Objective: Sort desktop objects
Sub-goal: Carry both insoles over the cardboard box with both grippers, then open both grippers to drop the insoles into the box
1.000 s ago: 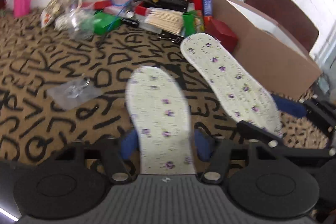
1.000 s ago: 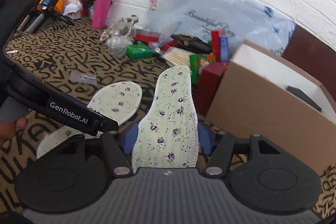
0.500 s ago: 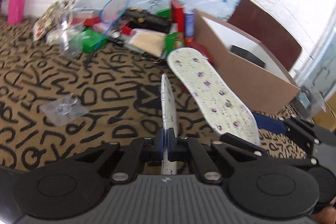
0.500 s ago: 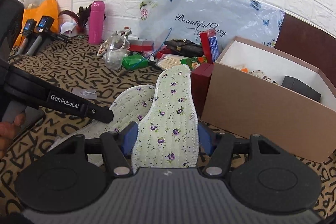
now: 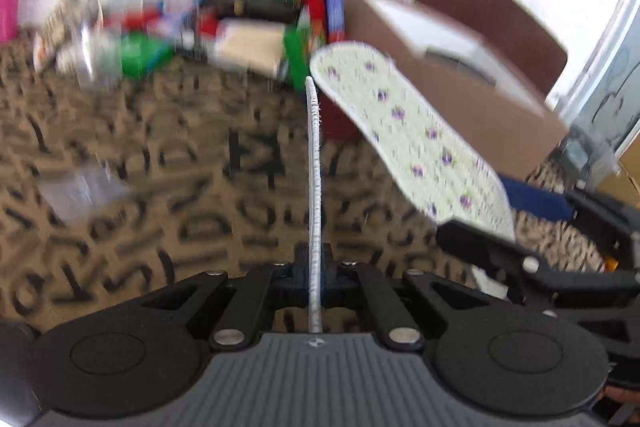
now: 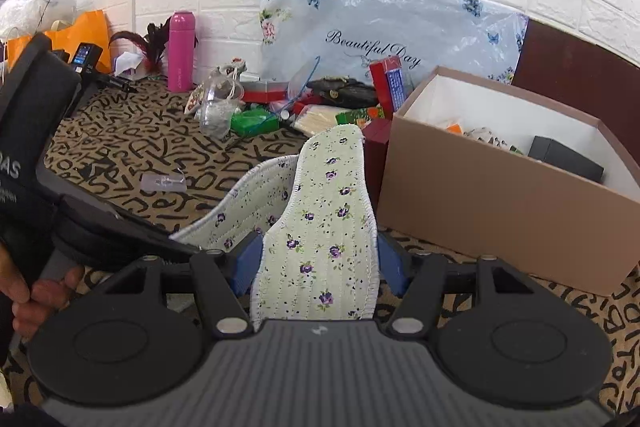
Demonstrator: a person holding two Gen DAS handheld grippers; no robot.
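Two floral white insoles are held above the letter-patterned tablecloth. My left gripper (image 5: pixel 314 267) is shut on one insole (image 5: pixel 314 163), seen edge-on and standing on its side. It shows bent in the right wrist view (image 6: pixel 256 195). My right gripper (image 6: pixel 320 267) holds the other insole (image 6: pixel 328 219) flat between its blue pads; the insole fills the gap between them. That insole shows to the right in the left wrist view (image 5: pixel 412 135). A brown cardboard box (image 6: pixel 492 203) with several items inside stands just right of both insoles.
A pile of small boxes, sticks and a clear cup (image 6: pixel 218 107) lies at the back by a plastic bag (image 6: pixel 380 31). A pink bottle (image 6: pixel 180 51) stands at the back left. A small clear packet (image 6: pixel 162 182) lies on the cloth. A dark red box (image 6: pixel 376 155) stands beside the cardboard box.
My left gripper closed on its insole and turned it from flat to edge-on. Both grippers rose and the insoles came closer together, near the box.
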